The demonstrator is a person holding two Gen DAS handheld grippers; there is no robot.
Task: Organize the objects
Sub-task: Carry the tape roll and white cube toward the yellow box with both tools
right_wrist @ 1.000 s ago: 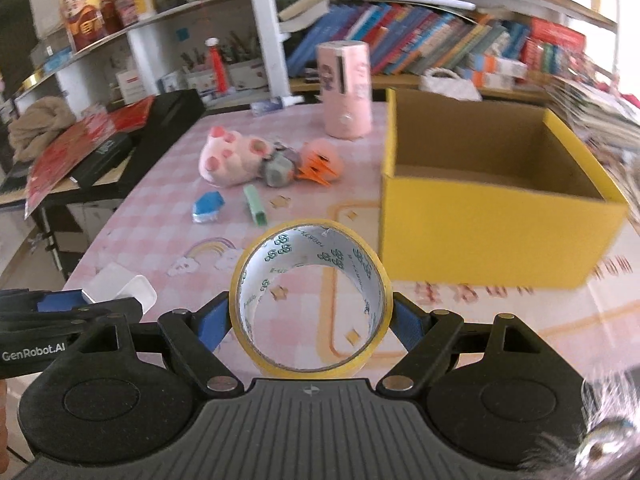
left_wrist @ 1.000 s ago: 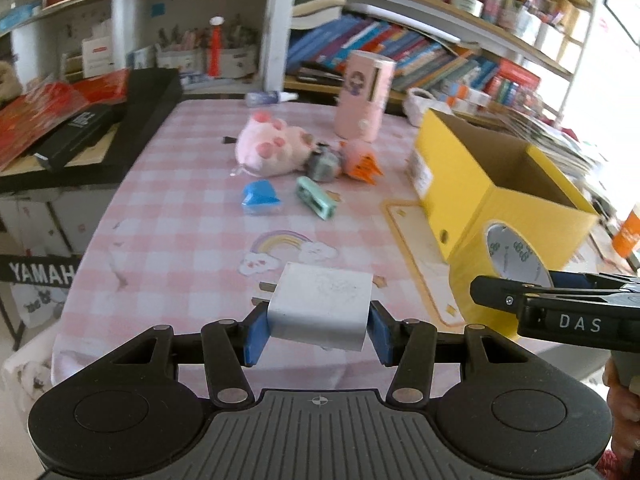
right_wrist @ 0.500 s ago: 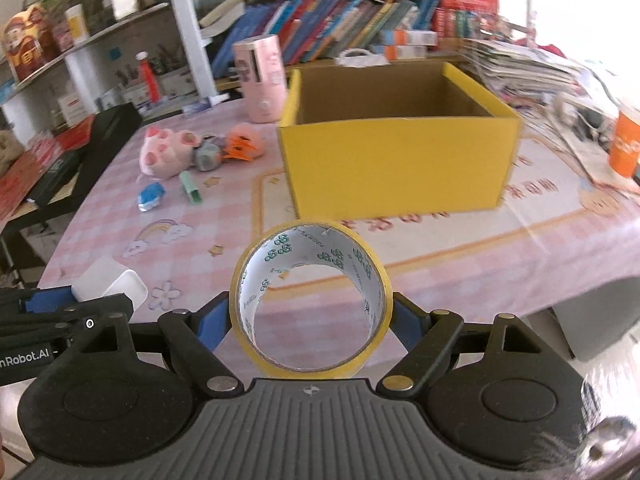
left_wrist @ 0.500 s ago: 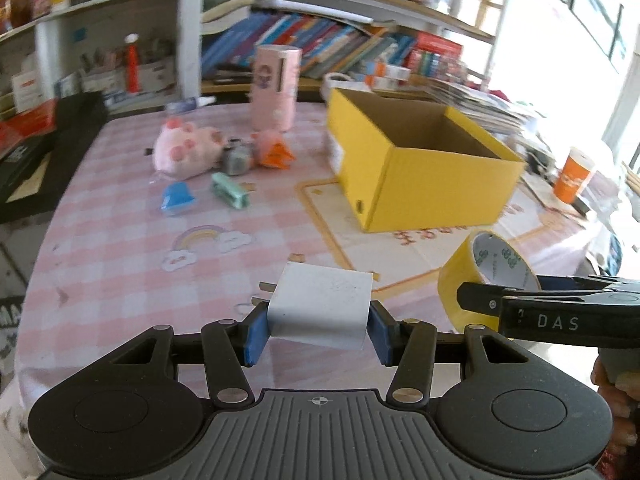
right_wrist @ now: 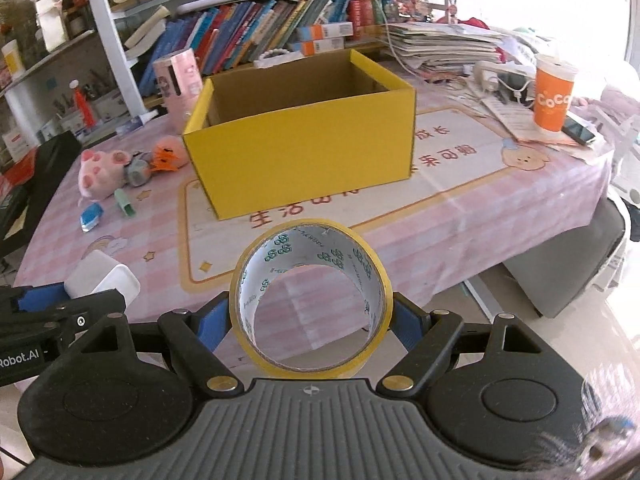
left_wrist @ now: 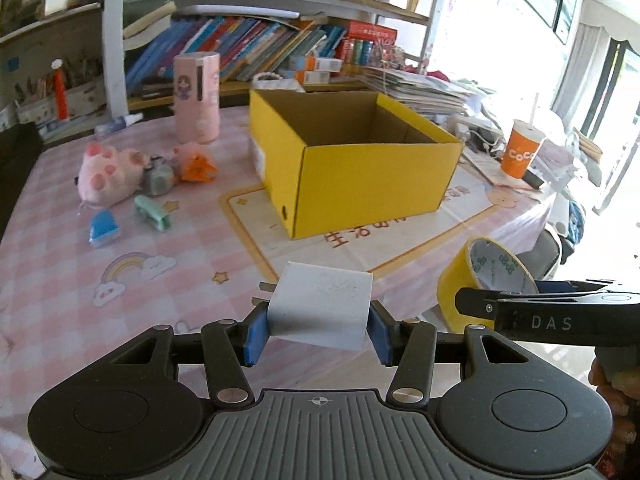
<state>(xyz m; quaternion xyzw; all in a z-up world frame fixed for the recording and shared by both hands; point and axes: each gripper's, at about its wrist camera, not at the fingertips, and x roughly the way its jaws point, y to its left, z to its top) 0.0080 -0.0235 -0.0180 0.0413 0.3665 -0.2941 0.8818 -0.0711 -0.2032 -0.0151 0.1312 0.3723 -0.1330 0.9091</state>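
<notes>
**Both grippers carry items toward the yellow box**

Compared with a second ago, the yellow box (left_wrist: 360, 160) now sits centred ahead rather than off to the right. The left hand-held gripper (left_wrist: 318, 330) pinches a white charger (left_wrist: 320, 304); the right hand-held gripper (right_wrist: 310, 320) clamps a tape roll (right_wrist: 310, 300). Both tilt downward, side by side above the near edge of the pink checked surface (right_wrist: 500, 216).

Two wrist fisheyes at the table's (left_wrist: 60, 264) near edge, angled downward, both sharing the yellow box (left_wrist: 372, 184) (right_wrist: 304, 152) ahead
</notes>
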